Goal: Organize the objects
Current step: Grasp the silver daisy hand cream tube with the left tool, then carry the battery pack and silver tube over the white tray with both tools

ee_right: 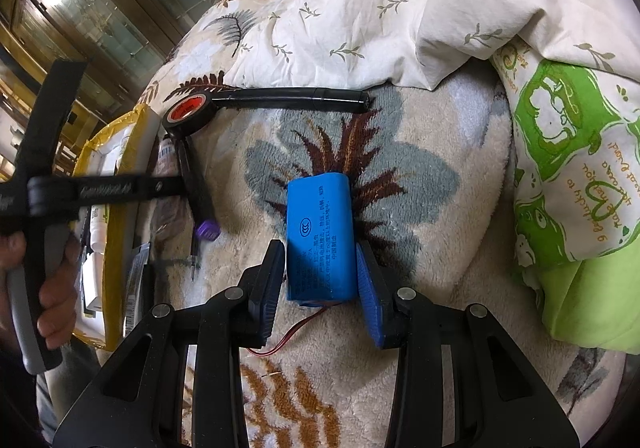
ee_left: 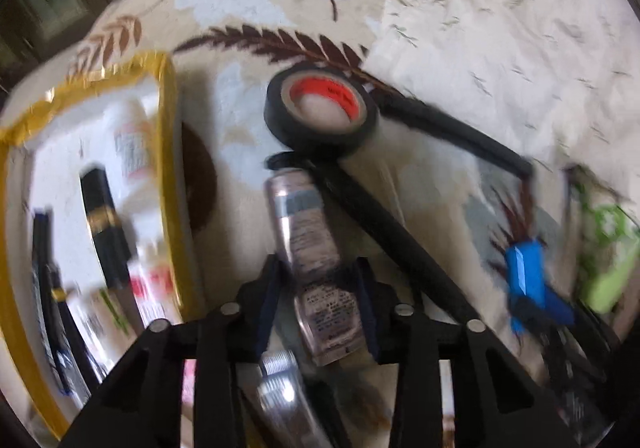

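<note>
In the left wrist view a silver printed tube (ee_left: 316,268) sits lengthwise between my left gripper's (ee_left: 318,284) pads, which press on both its sides, just above the patterned blanket. In the right wrist view my right gripper (ee_right: 320,268) is closed on a blue battery pack (ee_right: 320,232) resting on the fleece blanket; a red and black wire (ee_right: 288,336) trails from its near end. The same battery pack (ee_left: 524,268) shows blurred at the right of the left wrist view. A person's hand (ee_right: 52,288) grips the left tool's handle.
A gold-rimmed box (ee_left: 168,167) holding white tubes and a black stick lies left of the tube. A black tape roll (ee_left: 320,107) with a red core, a long black rod (ee_left: 452,127) and a black pen (ee_left: 392,232) lie beyond. A green-printed cloth (ee_right: 560,167) and a white quilt (ee_right: 400,7) bound the right.
</note>
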A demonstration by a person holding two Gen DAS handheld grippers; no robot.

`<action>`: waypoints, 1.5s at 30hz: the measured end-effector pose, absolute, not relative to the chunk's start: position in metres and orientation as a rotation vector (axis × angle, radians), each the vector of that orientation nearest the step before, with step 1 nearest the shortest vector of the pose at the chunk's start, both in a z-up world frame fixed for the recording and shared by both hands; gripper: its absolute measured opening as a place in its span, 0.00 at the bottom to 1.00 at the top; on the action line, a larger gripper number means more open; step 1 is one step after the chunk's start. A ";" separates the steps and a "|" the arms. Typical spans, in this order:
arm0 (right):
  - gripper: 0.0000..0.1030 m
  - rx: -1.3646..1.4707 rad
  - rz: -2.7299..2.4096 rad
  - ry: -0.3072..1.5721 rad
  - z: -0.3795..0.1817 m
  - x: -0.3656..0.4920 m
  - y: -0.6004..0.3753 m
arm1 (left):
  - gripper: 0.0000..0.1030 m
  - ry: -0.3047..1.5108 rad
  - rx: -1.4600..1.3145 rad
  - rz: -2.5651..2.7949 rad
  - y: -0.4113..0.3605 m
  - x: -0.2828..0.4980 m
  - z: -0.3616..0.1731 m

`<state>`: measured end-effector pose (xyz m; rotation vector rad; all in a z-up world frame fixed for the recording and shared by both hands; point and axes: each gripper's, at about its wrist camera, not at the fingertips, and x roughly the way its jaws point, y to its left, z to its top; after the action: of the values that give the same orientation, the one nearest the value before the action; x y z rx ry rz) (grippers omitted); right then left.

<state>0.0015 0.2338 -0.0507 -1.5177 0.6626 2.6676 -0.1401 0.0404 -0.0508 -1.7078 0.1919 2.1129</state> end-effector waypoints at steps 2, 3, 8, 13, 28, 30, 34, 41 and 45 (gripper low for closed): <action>0.35 -1.516 2.668 0.675 -0.050 0.001 0.235 | 0.18 0.137 -1.680 2.093 0.027 -0.127 -0.049; 0.35 -1.514 2.668 0.681 -0.051 0.002 0.235 | 0.15 0.116 -1.647 2.096 0.020 -0.119 -0.045; 0.35 -1.521 2.664 0.610 -0.048 0.003 0.226 | 0.16 0.074 -1.653 2.068 0.007 -0.099 -0.044; 0.35 -1.547 2.633 0.559 -0.046 0.000 0.222 | 0.24 -0.057 -1.701 2.068 0.013 -0.107 -0.048; 0.34 -1.498 2.646 0.573 -0.044 0.011 0.221 | 0.14 -0.095 -1.552 2.096 0.001 -0.073 -0.028; 0.34 -1.496 2.662 0.623 -0.043 0.014 0.218 | 0.14 -0.140 -1.538 2.099 0.003 -0.064 -0.027; 0.33 -1.511 2.695 0.733 -0.039 0.015 0.207 | 0.14 -0.219 -1.532 2.064 -0.011 -0.053 -0.018; 0.17 -1.548 2.805 0.800 -0.013 0.000 0.162 | 0.15 -0.330 -1.462 2.109 -0.047 -0.068 0.005; 0.17 -1.590 2.789 0.565 -0.009 -0.010 0.141 | 0.15 -0.398 -1.481 2.116 -0.067 -0.072 0.001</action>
<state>-0.0103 0.1407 -0.0094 -1.5900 0.5649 2.7885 -0.0723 -0.0673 0.0007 -1.4807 -0.3979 2.1159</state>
